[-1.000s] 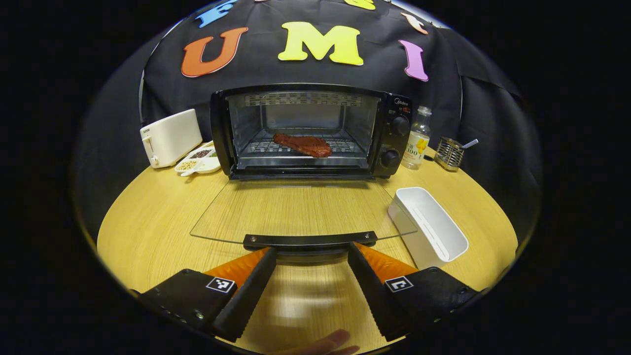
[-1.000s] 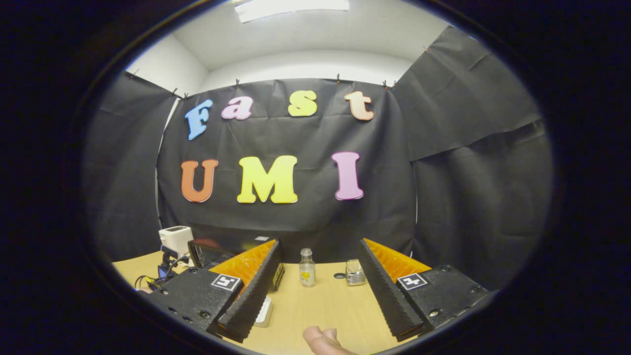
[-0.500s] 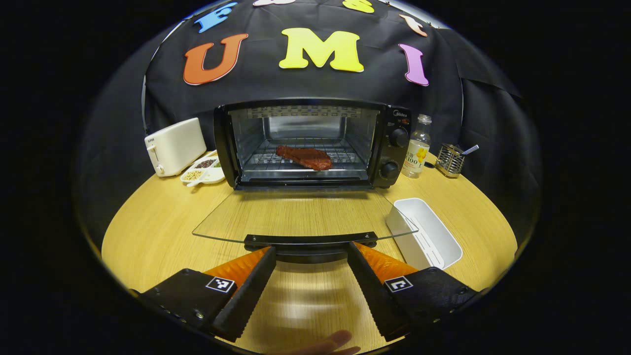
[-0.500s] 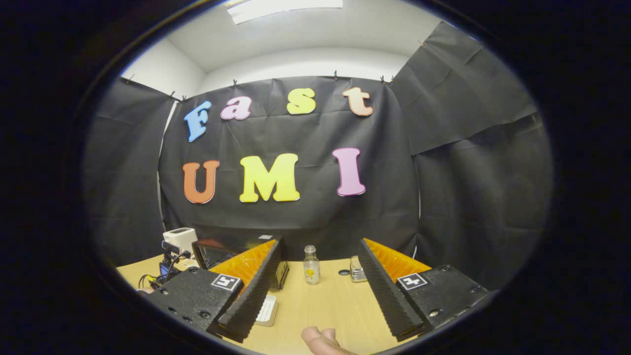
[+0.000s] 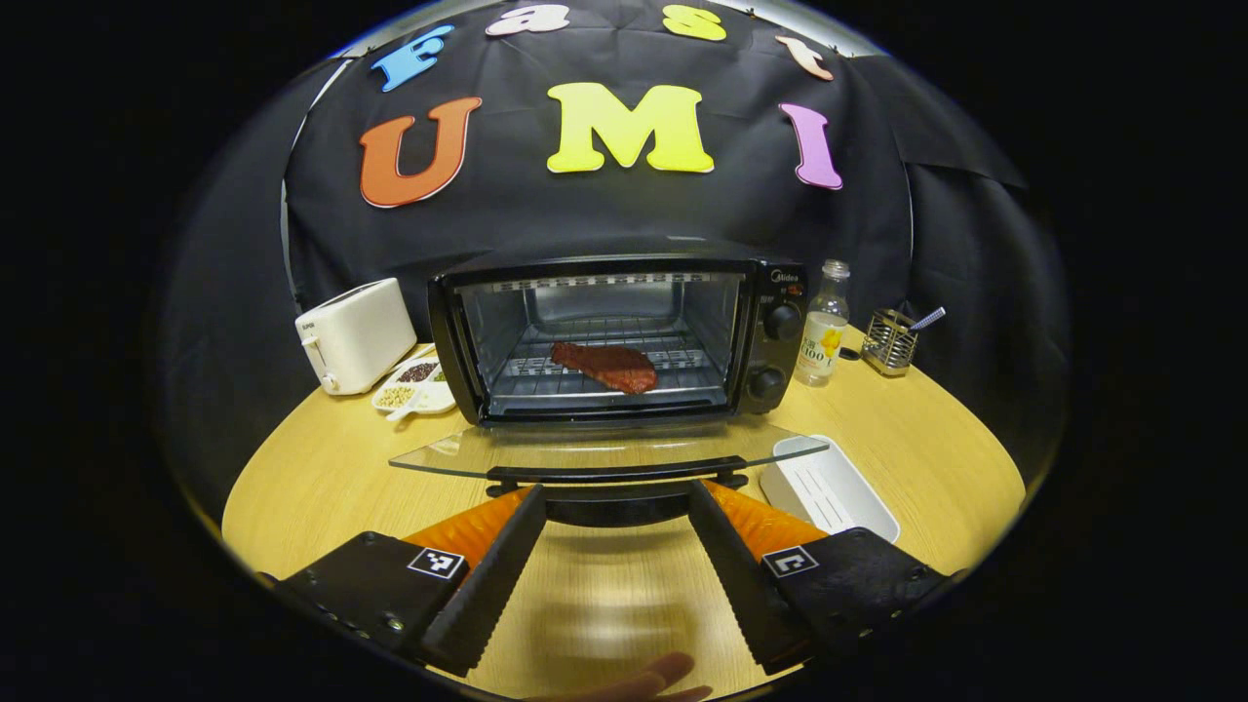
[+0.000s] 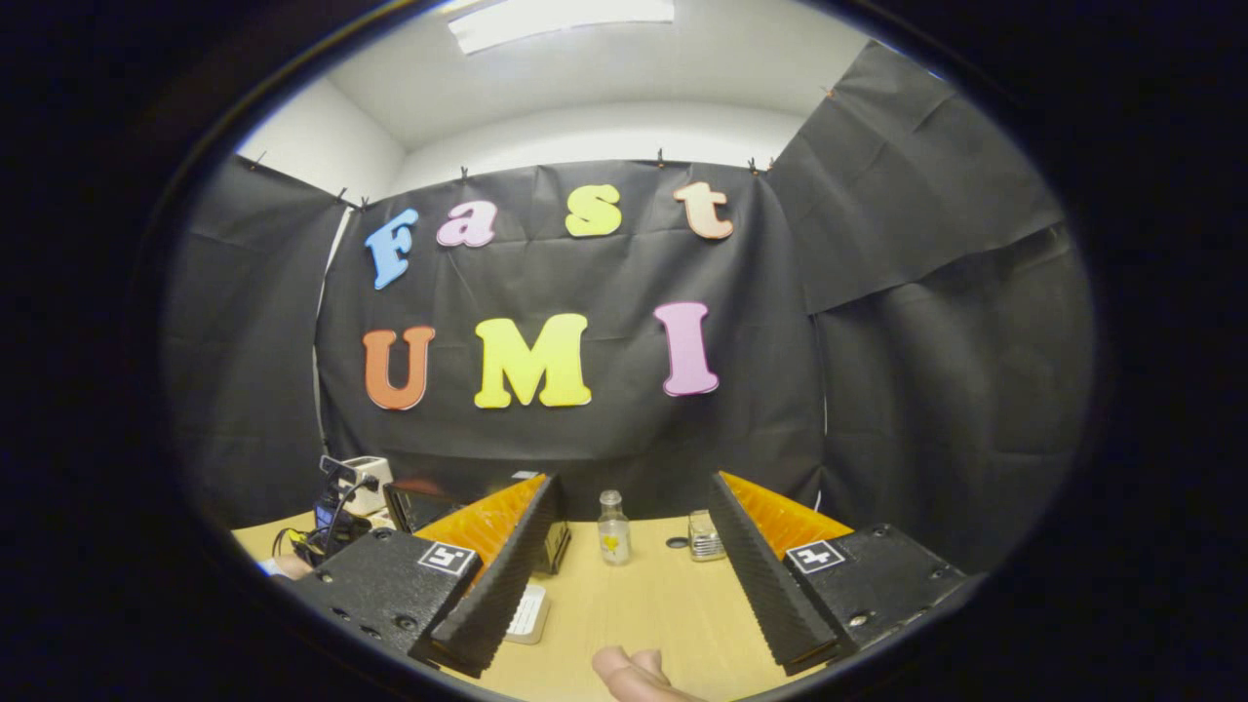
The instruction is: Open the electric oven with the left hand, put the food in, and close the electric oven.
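Note:
The black electric oven (image 5: 775, 292) stands open at the back of the round wooden table (image 5: 312, 468). A reddish-brown steak (image 5: 604, 366) lies on its wire rack. The glass door (image 5: 604, 450) hangs nearly level, seen almost edge-on. Its black handle (image 5: 614, 475) lies across the tips of my left gripper (image 5: 616, 499), which is open and sits just under it. In the right gripper view, my right gripper (image 6: 632, 487) is open, holds nothing and is raised over the table's right side, facing the wall. The oven (image 6: 414, 505) shows behind its left finger.
A white tray (image 5: 829, 487) lies right of the door. Left of the oven are a white toaster (image 5: 356, 333) and a dish of seeds (image 5: 414, 382). To its right stand a small bottle (image 5: 821, 327) and a wire holder (image 5: 889, 341). A fingertip (image 6: 629, 673) shows at the bottom edge.
The glass door has swung up from lying flat toward level, its handle riding on my left gripper's fingertips. The right gripper has barely moved.

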